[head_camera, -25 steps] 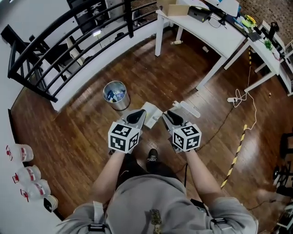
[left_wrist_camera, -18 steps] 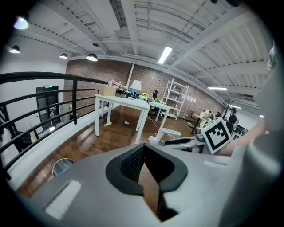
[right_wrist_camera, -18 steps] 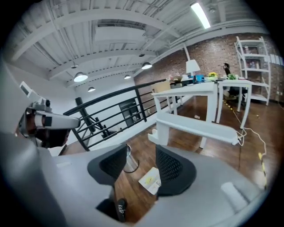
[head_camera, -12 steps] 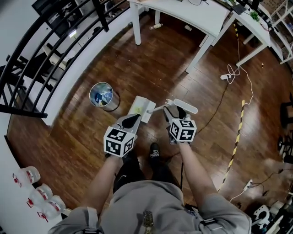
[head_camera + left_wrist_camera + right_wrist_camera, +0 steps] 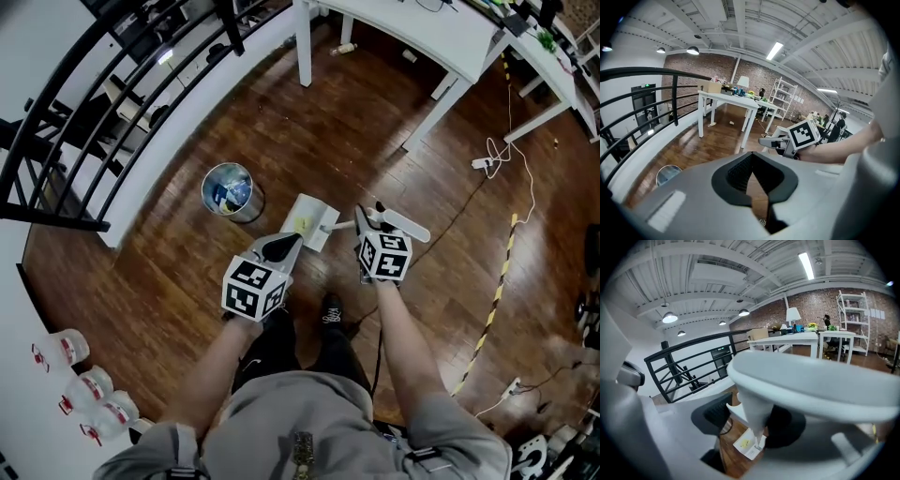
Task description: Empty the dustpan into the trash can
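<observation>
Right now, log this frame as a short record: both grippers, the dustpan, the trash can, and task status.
left gripper: jaws together, nothing between them
right gripper: jaws closing around the dustpan handle; pad contact unclear
dustpan: resting on the floor, yellow scrap inside
trash can: upright, left of the dustpan in the head view, apart from it, holds litter
task status: dustpan not yet emptied
</observation>
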Demonstrator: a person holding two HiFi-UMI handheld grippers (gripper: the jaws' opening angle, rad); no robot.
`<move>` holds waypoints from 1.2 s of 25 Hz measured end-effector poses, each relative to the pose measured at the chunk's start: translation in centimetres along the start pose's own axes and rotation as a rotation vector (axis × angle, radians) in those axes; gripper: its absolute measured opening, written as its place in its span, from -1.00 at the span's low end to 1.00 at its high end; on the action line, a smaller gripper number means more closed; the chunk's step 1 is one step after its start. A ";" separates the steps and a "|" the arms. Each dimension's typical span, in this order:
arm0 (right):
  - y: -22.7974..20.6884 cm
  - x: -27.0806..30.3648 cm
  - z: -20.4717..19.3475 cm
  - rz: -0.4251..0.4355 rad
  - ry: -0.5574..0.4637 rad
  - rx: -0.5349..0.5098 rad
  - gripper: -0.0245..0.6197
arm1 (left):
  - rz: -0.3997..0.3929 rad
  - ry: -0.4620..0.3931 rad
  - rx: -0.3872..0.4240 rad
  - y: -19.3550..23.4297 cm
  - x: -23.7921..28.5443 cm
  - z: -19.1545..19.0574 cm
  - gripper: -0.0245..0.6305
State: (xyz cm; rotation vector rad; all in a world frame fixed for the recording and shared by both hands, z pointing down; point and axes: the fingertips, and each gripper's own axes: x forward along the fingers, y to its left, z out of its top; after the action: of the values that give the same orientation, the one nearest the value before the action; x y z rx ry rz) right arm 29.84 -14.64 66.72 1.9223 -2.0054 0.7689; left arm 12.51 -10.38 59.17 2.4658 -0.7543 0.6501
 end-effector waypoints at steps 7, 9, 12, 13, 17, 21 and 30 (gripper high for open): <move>3.5 1.4 5.2 0.010 -0.064 -0.069 -0.31 | 0.072 -0.028 -0.034 5.9 -3.5 0.3 -0.91; 4.9 1.2 7.1 0.018 -0.086 -0.096 -0.31 | 0.092 -0.038 -0.036 7.5 -5.0 0.4 -0.91; 7.1 0.8 11.1 0.022 -0.134 -0.128 -0.31 | 0.125 -0.056 -0.022 9.7 -7.0 0.8 -0.91; 7.9 0.6 12.8 0.024 -0.155 -0.141 -0.31 | 0.135 -0.065 -0.023 10.5 -7.6 0.9 -0.91; 11.9 -1.6 19.9 0.055 -0.252 -0.186 -0.31 | 0.176 -0.106 -0.040 12.6 -10.4 1.7 -0.91; 15.8 -4.7 27.1 0.093 -0.343 -0.209 -0.31 | 0.199 -0.134 -0.042 14.0 -12.4 2.3 -0.91; 26.0 -6.4 36.4 0.197 -0.475 -0.255 -0.31 | 0.244 -0.213 -0.039 18.1 -17.6 4.6 -0.91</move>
State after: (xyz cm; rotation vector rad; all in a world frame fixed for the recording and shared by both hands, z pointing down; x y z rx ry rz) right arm 11.20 -29.08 28.24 1.9019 -2.4492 0.0766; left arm -10.11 -19.47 51.22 2.4536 -1.1517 0.4556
